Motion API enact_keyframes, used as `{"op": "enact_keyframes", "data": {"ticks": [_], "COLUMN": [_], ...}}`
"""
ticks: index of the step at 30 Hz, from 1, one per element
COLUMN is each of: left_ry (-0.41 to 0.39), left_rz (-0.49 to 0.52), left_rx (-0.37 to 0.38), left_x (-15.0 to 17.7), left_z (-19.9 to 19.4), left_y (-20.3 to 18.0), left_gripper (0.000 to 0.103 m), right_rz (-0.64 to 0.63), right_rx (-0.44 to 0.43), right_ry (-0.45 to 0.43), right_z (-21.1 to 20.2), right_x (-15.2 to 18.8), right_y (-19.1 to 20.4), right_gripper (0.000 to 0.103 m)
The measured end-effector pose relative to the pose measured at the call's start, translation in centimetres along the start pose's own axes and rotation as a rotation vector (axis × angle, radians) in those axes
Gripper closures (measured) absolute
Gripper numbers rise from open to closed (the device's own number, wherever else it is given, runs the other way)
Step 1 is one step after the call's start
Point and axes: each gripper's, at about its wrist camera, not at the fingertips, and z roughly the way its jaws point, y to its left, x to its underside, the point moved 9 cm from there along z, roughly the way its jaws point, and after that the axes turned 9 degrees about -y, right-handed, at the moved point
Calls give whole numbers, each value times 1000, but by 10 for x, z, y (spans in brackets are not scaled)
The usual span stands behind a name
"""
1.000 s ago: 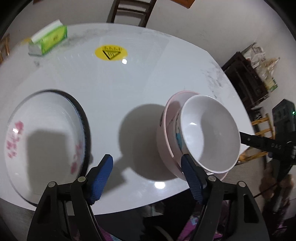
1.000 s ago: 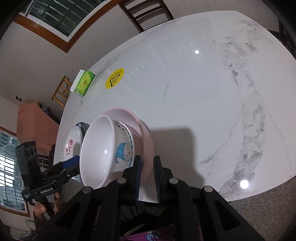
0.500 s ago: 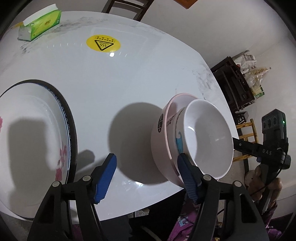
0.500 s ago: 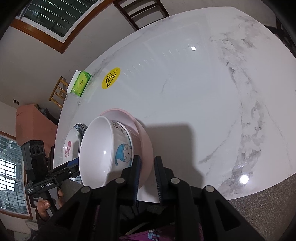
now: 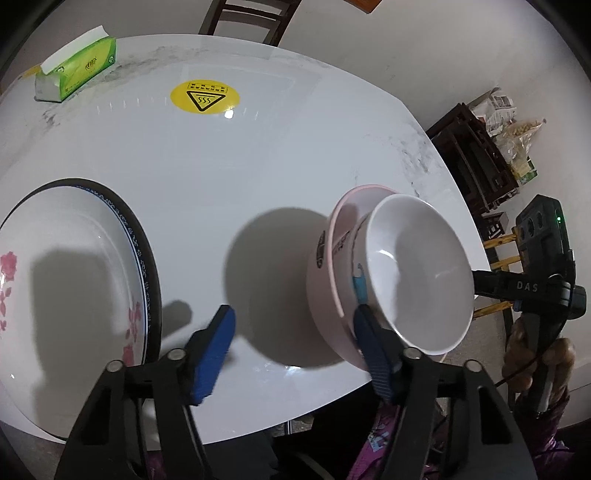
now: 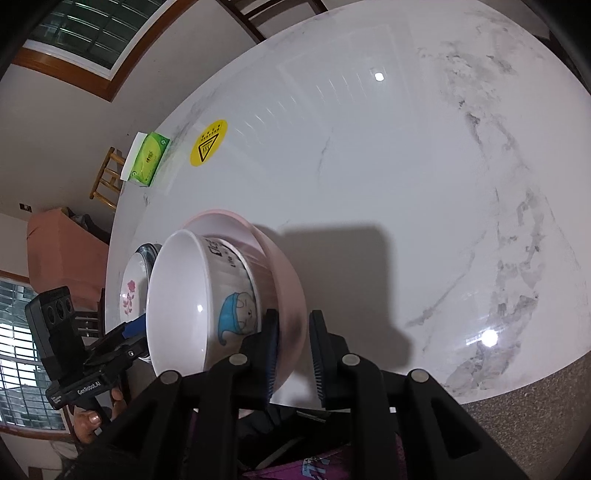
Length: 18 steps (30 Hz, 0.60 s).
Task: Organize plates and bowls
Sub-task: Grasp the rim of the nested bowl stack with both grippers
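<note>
Right claw (image 6: 291, 350): pads clamped on the near wall of the pink bowl (image 6: 284, 284), one pad inside the rim, one outside. The white bowl (image 6: 177, 302) with the blue cartoon figure sits nested in the pink bowl; both are tipped toward the claw's left, over the near edge of the desk (image 6: 369, 166).

Left claw (image 5: 291, 343): jaws apart and just closing in; nothing is pressed between the pads. The right-hand pad lies against the outer wall of the pink bowl (image 5: 321, 295), just below the white bowl (image 5: 417, 273); the left-hand pad hangs free over the bare desk (image 5: 258, 166).

Left of the left claw, close by: large white plate (image 5: 66, 280) with dark rim and pink flowers, flat on the desk.

Farther ahead: yellow round warning sticker (image 5: 205, 96) on the desk top.

Farthest, ahead and left: green tissue box (image 5: 75, 75) near the far edge. A wooden chair (image 5: 247, 16) stands beyond the desk.
</note>
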Motion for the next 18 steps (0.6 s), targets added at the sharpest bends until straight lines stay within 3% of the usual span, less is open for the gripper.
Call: {"op": "enact_keyframes", "data": {"ticks": [1, 3, 9, 11, 14, 16, 18], "left_ry": [-1, 4, 17, 54, 46, 45, 36], "left_rz": [4, -20, -96, -153, -143, -175, -199], "left_rx": [2, 48, 101, 146, 38, 63, 95], "left_x": [-1, -2, -4, 0, 4, 6, 6], "left_z": [0, -1, 1, 3, 5, 7, 7], "left_y": [-3, -9, -14, -15, -3, 0, 1], "left_gripper": [51, 72, 84, 77, 40, 39, 46], "right_rz": [0, -4, -15, -19, -24, -32, -34], "right_rx": [0, 1, 7, 12, 17, 23, 30], "right_ry": [1, 1, -5, -1, 3, 7, 12], "right_z": [0, -1, -2, -3, -3, -3, -1], "right_x": [0, 0, -1, -2, -4, -5, -5], "right_y": [0, 0, -1, -1, -2, -3, -3], "right_gripper": [85, 85, 85, 85, 85, 85, 85]}}
